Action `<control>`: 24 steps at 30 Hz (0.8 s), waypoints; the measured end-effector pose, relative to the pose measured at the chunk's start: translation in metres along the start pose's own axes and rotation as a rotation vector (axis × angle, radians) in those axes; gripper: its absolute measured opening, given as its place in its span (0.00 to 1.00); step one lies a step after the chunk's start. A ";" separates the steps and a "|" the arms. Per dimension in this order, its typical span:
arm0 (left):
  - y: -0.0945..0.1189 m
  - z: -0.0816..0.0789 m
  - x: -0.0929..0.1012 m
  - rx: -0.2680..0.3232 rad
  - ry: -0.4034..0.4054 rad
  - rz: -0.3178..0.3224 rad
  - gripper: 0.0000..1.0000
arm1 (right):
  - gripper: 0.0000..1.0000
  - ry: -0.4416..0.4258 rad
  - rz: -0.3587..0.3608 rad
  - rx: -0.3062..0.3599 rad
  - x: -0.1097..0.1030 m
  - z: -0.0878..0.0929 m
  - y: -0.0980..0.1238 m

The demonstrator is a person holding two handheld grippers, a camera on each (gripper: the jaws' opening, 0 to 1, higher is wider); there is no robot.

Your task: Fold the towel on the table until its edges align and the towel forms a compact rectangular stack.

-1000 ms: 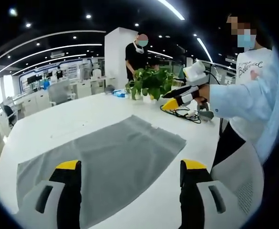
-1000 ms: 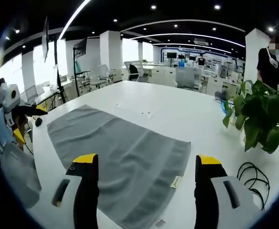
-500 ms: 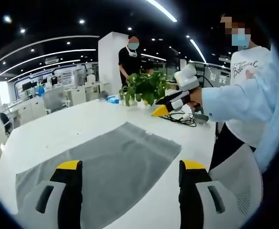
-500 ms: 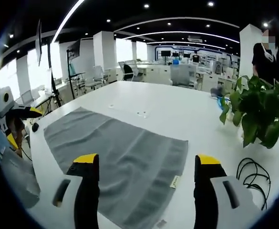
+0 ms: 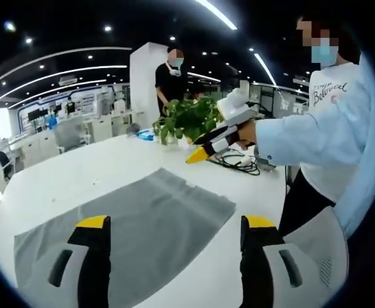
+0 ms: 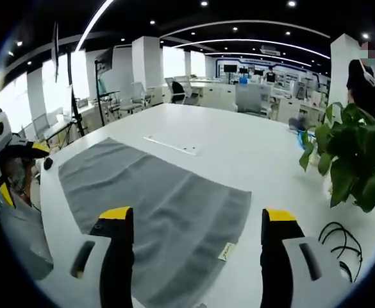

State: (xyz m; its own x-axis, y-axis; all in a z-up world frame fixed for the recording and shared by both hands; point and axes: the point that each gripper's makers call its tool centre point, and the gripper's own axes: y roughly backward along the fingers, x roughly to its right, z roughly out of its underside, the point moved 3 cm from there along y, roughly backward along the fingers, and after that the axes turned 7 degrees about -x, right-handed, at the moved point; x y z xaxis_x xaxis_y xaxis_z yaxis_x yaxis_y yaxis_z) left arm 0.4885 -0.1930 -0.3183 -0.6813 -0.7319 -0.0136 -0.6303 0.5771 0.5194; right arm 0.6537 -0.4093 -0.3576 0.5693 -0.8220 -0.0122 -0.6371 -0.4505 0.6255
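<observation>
Lying flat and unfolded on the white worktop [image 6: 238, 147], the grey rectangular terry towel [image 6: 155, 205] is approached by the left gripper [image 5: 168, 240] and right gripper [image 6: 197, 231], jaws wide and empty, so corners must be gripped next.

Open-plan office: rows of desks [image 6: 251, 96] and chairs [image 6: 177, 95], ceiling light strips [image 6: 238, 43], white columns [image 6: 147, 61].
</observation>
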 end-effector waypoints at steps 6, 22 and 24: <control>-0.016 -0.006 0.011 -0.005 -0.003 -0.006 0.86 | 0.82 0.025 -0.039 -0.002 0.008 -0.006 -0.014; -0.056 -0.016 0.036 -0.022 0.003 0.004 0.85 | 0.81 0.067 -0.096 -0.027 0.029 -0.011 -0.042; -0.059 -0.018 0.039 -0.021 0.001 0.008 0.85 | 0.81 0.067 -0.103 -0.026 0.030 -0.012 -0.044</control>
State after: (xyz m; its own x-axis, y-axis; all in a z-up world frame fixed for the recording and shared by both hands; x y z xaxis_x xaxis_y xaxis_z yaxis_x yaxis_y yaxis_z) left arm 0.5054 -0.2621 -0.3340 -0.6857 -0.7278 -0.0083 -0.6169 0.5750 0.5374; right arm 0.7050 -0.4096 -0.3759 0.6650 -0.7464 -0.0252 -0.5603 -0.5209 0.6440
